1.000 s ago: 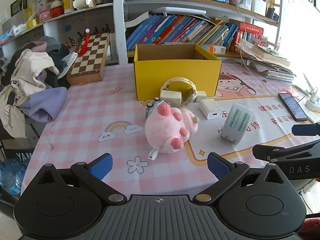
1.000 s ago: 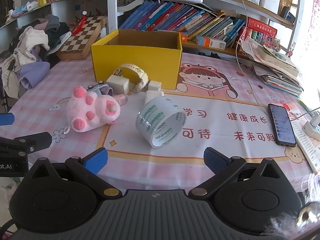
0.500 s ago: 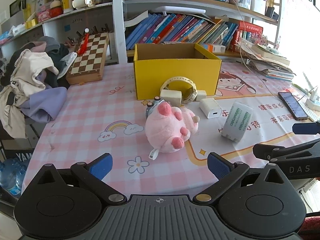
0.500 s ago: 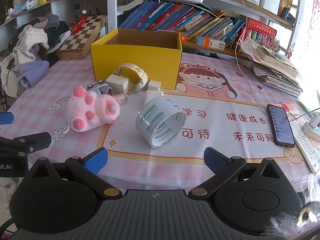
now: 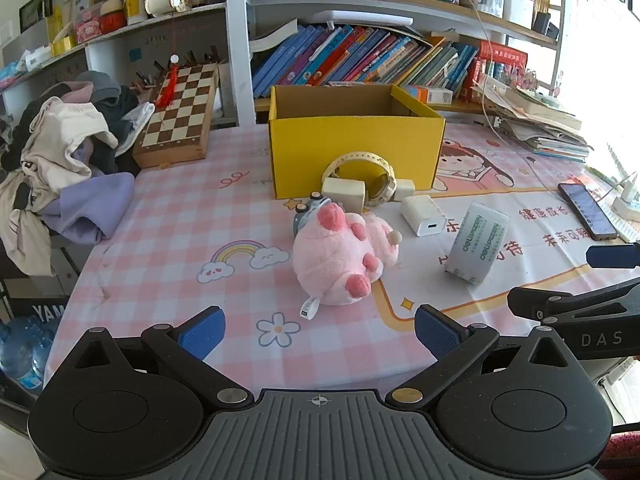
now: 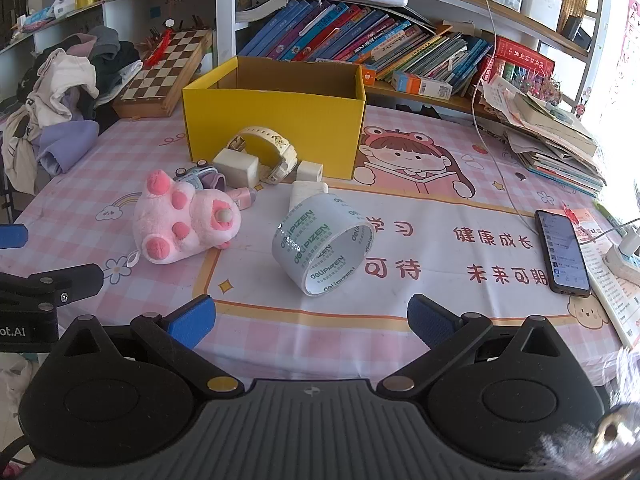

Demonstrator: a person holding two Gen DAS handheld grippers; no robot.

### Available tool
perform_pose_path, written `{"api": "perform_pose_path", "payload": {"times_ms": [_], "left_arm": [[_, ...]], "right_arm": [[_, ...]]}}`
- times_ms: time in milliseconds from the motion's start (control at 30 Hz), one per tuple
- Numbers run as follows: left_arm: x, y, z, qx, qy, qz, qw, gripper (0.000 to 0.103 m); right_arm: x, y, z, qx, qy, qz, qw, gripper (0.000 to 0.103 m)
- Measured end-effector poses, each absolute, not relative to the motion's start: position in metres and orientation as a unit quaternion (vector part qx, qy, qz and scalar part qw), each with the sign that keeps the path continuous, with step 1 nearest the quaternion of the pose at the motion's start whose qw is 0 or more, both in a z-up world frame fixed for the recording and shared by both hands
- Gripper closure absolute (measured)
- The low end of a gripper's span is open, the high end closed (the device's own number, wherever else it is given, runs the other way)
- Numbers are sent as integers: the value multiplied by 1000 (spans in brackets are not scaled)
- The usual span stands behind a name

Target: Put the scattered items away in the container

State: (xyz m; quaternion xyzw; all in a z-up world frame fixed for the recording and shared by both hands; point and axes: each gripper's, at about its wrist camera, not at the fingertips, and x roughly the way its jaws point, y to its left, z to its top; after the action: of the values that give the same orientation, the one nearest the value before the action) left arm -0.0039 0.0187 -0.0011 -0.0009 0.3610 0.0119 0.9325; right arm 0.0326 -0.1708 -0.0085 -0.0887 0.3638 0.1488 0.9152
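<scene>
An open yellow box [image 5: 356, 140] [image 6: 276, 120] stands at the back of the table. In front of it lie a cream watch [image 5: 360, 160] [image 6: 276, 144], white chargers [image 5: 424, 214] [image 6: 236, 166], a small blue-grey watch [image 6: 198, 174], a pink plush toy [image 5: 340, 256] [image 6: 180, 220] and a roll of clear tape [image 5: 476, 242] [image 6: 320, 248]. My left gripper [image 5: 318, 330] is open and empty, near the table's front edge before the plush. My right gripper [image 6: 310, 320] is open and empty, just before the tape.
A phone [image 6: 562, 250] and a power strip [image 6: 624, 256] lie at the right. A chessboard [image 5: 180, 116] and a pile of clothes [image 5: 60, 160] sit at the left. Bookshelves [image 5: 360, 60] stand behind the box. Stacked books [image 6: 556, 140] lie at the back right.
Both views have crept slightly toward the table; the items have not moved and both grippers stay open.
</scene>
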Motion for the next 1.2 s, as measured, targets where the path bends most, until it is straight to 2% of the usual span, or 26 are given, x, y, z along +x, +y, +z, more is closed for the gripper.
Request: {"api": "perform_pose_path", "payload": {"times_ms": [1200], "left_arm": [[-5, 17, -2, -6, 357, -12, 934, 1]], "right_arm": [[36, -172, -8, -88, 365, 144, 916, 0]]}}
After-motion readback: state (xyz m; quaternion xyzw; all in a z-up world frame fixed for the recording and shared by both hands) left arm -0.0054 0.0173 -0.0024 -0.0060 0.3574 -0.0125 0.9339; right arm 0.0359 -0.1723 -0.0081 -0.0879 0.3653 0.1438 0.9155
